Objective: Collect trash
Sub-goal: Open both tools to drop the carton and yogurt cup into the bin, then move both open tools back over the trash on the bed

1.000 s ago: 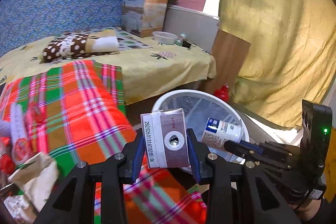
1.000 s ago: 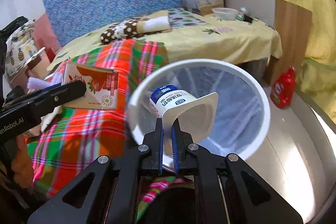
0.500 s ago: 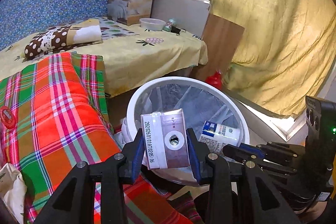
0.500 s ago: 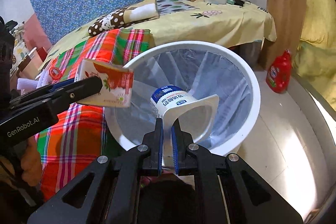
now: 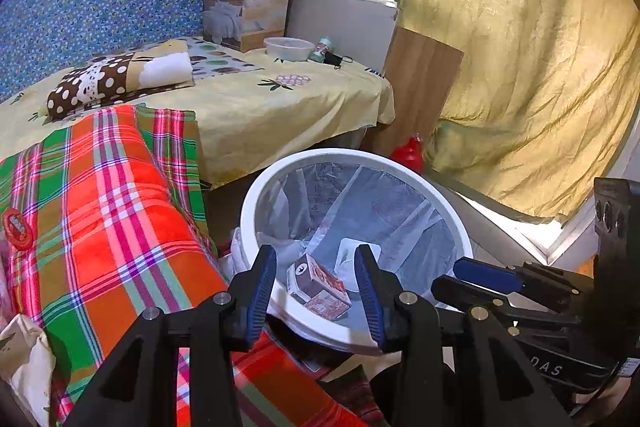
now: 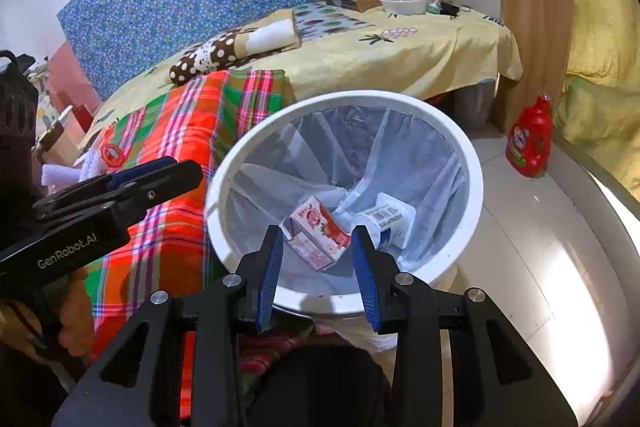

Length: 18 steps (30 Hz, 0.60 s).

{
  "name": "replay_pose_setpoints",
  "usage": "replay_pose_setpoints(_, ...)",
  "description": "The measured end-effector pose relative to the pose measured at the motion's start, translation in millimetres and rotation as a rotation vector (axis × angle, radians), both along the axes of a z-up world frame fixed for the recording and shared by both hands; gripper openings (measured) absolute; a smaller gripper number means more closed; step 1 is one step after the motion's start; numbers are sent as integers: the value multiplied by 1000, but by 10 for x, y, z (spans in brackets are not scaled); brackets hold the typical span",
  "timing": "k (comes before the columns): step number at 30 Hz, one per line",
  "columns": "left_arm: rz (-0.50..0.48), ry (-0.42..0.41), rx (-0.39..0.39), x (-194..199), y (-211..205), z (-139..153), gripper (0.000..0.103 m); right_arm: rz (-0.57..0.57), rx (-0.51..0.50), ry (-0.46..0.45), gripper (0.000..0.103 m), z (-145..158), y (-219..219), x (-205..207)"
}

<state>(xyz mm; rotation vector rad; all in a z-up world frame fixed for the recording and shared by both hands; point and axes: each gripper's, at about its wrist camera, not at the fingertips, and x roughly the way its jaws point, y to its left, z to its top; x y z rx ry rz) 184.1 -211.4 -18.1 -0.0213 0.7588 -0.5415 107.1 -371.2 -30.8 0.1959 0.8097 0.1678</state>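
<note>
Trash sits at the bottom of the white bin (image 6: 472,163), which is lined with a thin clear bag: a small strawberry-print carton (image 6: 316,233) lies tilted on its side, and just beside it a white yogurt cup (image 6: 390,217) lies on its side, touching or nearly touching the carton. In the left wrist view the same carton (image 5: 318,285) and cup (image 5: 352,259) show low in the bin (image 5: 256,195).

Both tools hang above the near rim of the bin, pointing down into it. The left tool (image 5: 316,289) stands about half open, jaws opening, with nothing between the blue pads; the carton seen through the gap lies far below. The right tool (image 6: 318,267) is likewise about half open and opening, empty, its pads clear of everything.

The bin stands on the floor against a bed covered by a red and green plaid blanket (image 6: 188,131). A red bottle (image 6: 530,143) stands on the floor beyond the bin.
</note>
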Motion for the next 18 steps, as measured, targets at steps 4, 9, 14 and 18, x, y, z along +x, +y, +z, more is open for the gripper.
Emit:
replay_pose_setpoints(4, 15, -7, -7, -99, 105, 34, 41, 9, -7, -29, 38, 55, 69, -50)
replay_pose_setpoints(9, 55, -22, -9, -296, 302, 99, 41, 30, -12, -43, 38, 92, 209, -100)
replay_pose_setpoints(14, 113, -36, 0, -478, 541, 148, 41, 86, -7, -58, 38, 134, 398, -152)
replay_pose_setpoints(18, 166, -37, -9, -610, 784, 180, 40, 109, 21, -54, 38, 130, 532, -165)
